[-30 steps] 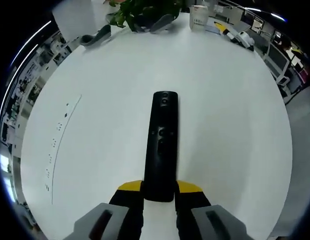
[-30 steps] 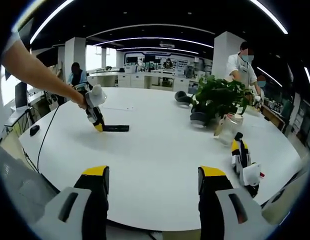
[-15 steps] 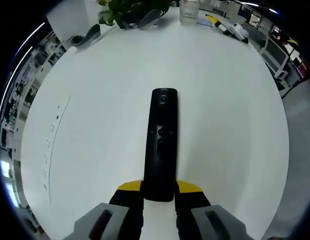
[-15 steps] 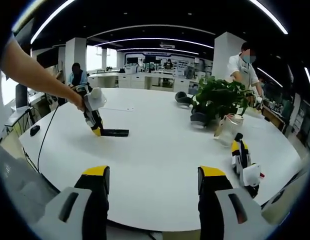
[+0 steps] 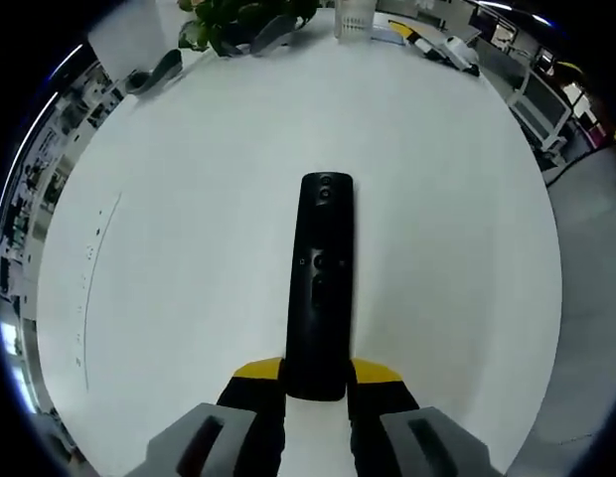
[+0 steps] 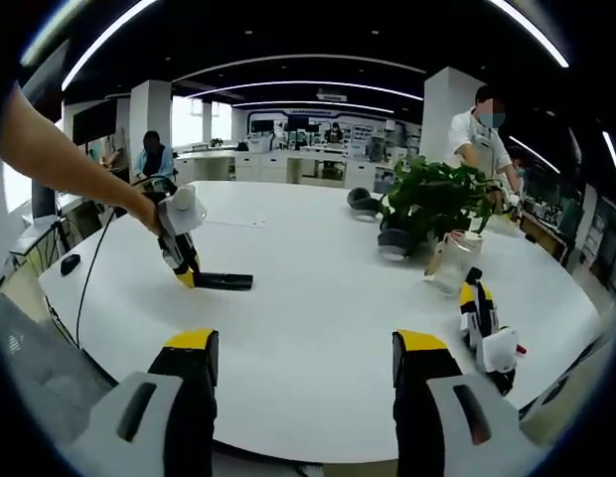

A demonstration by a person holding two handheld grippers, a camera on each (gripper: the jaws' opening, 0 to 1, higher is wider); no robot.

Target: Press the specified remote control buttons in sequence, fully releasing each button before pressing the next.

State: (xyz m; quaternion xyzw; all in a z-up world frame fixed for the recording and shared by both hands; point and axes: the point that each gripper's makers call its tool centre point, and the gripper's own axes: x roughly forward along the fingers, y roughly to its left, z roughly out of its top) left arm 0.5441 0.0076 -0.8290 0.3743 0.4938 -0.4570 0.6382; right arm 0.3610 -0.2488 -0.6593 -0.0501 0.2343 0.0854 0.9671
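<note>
A long black remote control (image 5: 319, 283) with a round button near its far end sticks out from my left gripper (image 5: 317, 375), whose yellow-tipped jaws are shut on its near end. The right gripper view takes in the same remote (image 6: 221, 281) just above the white table (image 6: 318, 298), held by the left gripper (image 6: 181, 266) in a person's hand. My right gripper (image 6: 305, 348) hangs open over the table's near edge, its jaws wide apart with nothing between them.
A potted plant (image 6: 432, 199) and a clear jar (image 6: 449, 258) stand at the right of the round table. A spare yellow and black gripper (image 6: 485, 333) lies near the right edge. Grey objects (image 6: 364, 199) lie by the plant. People stand in the office behind.
The left gripper with the remote has shifted slightly nearer and lower over the table; the plant has slid toward the top edge of the left gripper view. My right gripper stays open.
</note>
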